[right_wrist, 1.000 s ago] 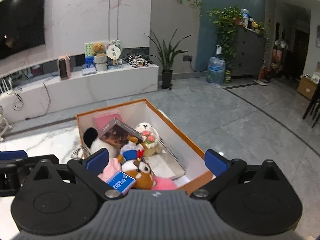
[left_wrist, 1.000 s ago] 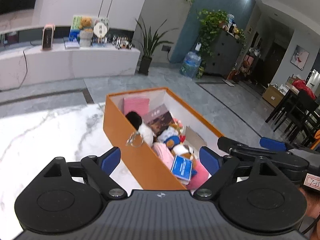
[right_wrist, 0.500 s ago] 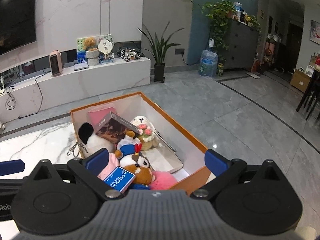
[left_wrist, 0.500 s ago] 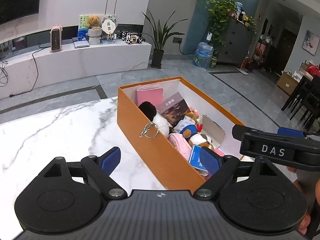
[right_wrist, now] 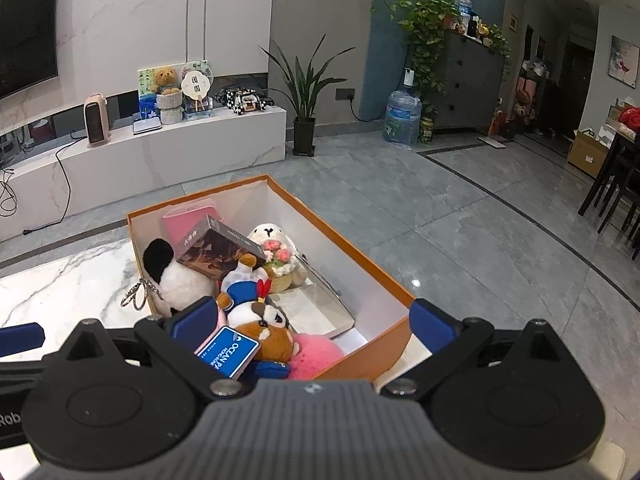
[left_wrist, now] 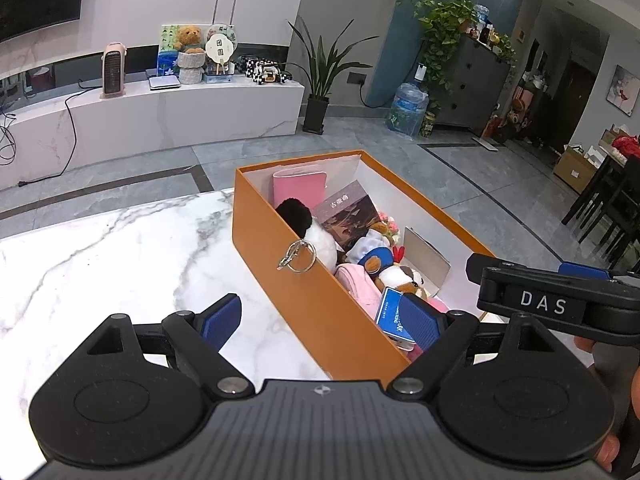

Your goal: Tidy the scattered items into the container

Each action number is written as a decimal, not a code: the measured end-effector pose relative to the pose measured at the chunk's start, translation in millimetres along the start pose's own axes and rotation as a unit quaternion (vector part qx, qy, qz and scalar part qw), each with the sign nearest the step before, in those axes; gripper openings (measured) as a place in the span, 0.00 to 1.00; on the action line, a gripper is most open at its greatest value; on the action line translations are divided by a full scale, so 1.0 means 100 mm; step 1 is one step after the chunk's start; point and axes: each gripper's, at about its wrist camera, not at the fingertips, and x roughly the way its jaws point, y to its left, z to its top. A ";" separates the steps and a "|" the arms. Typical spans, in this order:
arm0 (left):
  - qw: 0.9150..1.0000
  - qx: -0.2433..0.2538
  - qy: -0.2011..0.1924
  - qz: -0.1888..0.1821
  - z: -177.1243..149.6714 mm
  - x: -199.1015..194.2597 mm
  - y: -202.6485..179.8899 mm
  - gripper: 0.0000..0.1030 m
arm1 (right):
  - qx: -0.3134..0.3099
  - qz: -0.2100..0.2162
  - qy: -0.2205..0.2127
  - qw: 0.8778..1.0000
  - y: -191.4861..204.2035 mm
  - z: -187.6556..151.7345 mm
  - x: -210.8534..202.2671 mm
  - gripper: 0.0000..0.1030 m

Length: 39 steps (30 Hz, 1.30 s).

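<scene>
An orange box point(left_wrist: 320, 300) point(right_wrist: 394, 294) stands on the white marble table point(left_wrist: 120, 256), filled with plush toys, a dark book point(right_wrist: 216, 246), a pink pouch point(left_wrist: 300, 186) and a blue card point(right_wrist: 230, 350). A black-and-white plush point(right_wrist: 176, 276) leans on the left wall, its metal key ring point(left_wrist: 298, 260) hanging over the outside. My left gripper point(left_wrist: 320, 322) is open and holds nothing, straddling the box's near left wall from above. My right gripper point(right_wrist: 314, 318) is open over the box's near end, holding nothing. Its body also shows at the right of the left wrist view.
The table edge lies just beyond the box; grey tiled floor point(right_wrist: 460, 220) is past it. A white TV bench point(left_wrist: 160, 120) with a heater and toys stands at the back, with a potted plant point(right_wrist: 306, 92), a water bottle and dark dining chairs point(left_wrist: 612, 208) at the right.
Both grippers have drawn back and risen from the box, staying open. The box now sits farther away in both views.
</scene>
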 end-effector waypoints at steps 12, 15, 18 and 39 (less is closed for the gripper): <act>1.000 0.001 0.007 0.007 -0.01 0.01 0.01 0.98 | 0.000 -0.008 0.009 1.000 0.01 0.01 -0.01 0.99; 1.000 0.000 0.008 0.007 -0.01 0.01 0.01 0.98 | 0.000 -0.009 0.011 1.000 0.01 0.01 -0.02 0.99; 1.000 0.002 0.007 0.008 -0.02 0.01 0.01 0.98 | 0.000 -0.009 0.012 1.000 0.01 0.01 -0.02 0.99; 1.000 0.004 0.009 0.013 -0.03 0.02 0.01 0.98 | -0.002 -0.013 0.015 1.000 0.01 -0.02 0.03 0.99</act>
